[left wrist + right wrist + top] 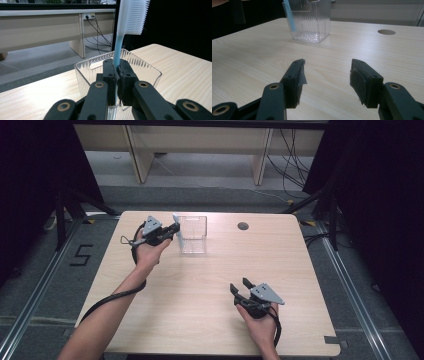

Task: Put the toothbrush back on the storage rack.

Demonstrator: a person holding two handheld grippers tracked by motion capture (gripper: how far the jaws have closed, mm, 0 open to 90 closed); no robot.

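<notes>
Your left gripper had its jaws pressed together on the light blue handle of a brush, pinching it so that it stood upright, the white bristle head rising above the jaws. You held it at the near left edge of the clear ribbed container, the lower part of the handle reaching down inside along that wall. In the high view the left gripper sat just beside the container, which stood on the far half of the wooden table, left of the round hole in the tabletop.

Your right gripper had its jaws spread wide with nothing between them, low over the bare wood. It was at the near right of the table, well apart from the container, and pointed toward it.
</notes>
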